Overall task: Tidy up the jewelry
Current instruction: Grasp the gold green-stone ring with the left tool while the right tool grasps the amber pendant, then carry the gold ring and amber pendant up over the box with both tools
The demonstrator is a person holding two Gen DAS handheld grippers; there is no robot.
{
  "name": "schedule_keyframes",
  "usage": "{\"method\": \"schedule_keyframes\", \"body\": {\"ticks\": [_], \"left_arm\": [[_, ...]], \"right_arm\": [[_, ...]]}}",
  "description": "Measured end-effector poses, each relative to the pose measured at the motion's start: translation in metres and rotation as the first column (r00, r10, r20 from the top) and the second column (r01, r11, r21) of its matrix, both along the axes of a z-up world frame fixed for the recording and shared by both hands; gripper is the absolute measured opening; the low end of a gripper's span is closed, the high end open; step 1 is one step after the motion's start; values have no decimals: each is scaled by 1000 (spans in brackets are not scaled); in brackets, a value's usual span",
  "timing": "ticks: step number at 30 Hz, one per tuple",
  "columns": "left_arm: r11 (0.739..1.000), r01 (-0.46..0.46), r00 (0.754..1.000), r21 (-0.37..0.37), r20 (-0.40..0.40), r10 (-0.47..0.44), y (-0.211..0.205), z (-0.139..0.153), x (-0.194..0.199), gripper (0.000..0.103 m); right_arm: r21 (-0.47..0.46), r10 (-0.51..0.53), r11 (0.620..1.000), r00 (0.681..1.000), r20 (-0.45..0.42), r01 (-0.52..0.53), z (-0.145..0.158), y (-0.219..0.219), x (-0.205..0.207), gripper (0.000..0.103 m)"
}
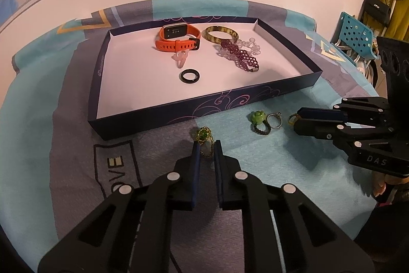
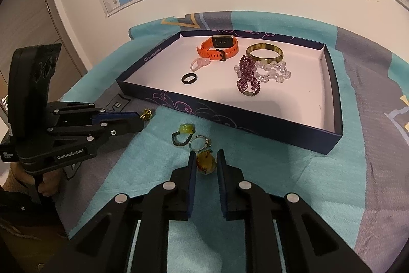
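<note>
Now, both grippers are down on the patterned teal and grey cloth (image 1: 255, 152) at once, each closing in on a ring. The left gripper (image 1: 207, 145) has its blue pads pinching a gold beaded ring with a green stone (image 1: 203, 134), while the right gripper (image 2: 206, 157) squeezes an amber-stone ring (image 2: 205, 162) just in front of the shallow dark-blue cardboard tray with a white floor (image 1: 143, 117). That tray already holds six pieces: one orange-strapped smartwatch (image 1: 177, 39), one mottled brown-and-yellow bangle (image 1: 222, 33), one dark purple beaded bracelet (image 1: 239, 55), one clear crystal bead bracelet (image 2: 274, 72) lying partly under it, one pale pink translucent ring (image 1: 181, 58) and one plain black ring (image 1: 189, 75). Left on the cloth are four rings in all: the two being gripped, plus one dark braided ring with a green flower (image 2: 184, 135) and one thin silver ring with a small stone (image 2: 200, 143), which touch each other between the grippers. So by the look of it the task is a bit over halfway, with nothing lifted yet.
</note>
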State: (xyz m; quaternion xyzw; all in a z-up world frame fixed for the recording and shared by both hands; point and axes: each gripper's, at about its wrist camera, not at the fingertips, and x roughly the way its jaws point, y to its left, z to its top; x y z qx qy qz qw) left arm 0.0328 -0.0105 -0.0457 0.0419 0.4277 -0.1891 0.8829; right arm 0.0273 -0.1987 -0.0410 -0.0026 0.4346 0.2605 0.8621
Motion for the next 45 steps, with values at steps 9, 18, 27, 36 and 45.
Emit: {"method": "schedule_keyframes", "body": {"ticks": [9, 18, 27, 36, 45], "left_arm": [[1000, -11, 1000, 23, 6, 11, -2, -2, 4, 20], [999, -11, 1000, 38, 13, 10, -8, -3, 11, 20], [999, -19, 1000, 32, 26, 18, -6, -1, 7, 8], [1000, -16, 999, 5, 47, 16, -4, 6, 0, 8], [1000, -18, 998, -18, 59, 19, 0, 16, -5, 8]], "right_arm": [[15, 1, 1000, 1000, -2, -1, 0, -3, -2, 14], [25, 6, 1000, 1000, -6, -6, 0, -1, -1, 14], [28, 6, 1000, 1000, 10, -6, 5, -2, -1, 14], [31, 4, 1000, 999, 35, -5, 11, -3, -3, 14], [39, 3, 999, 999, 49, -5, 16, -3, -3, 14]]}}
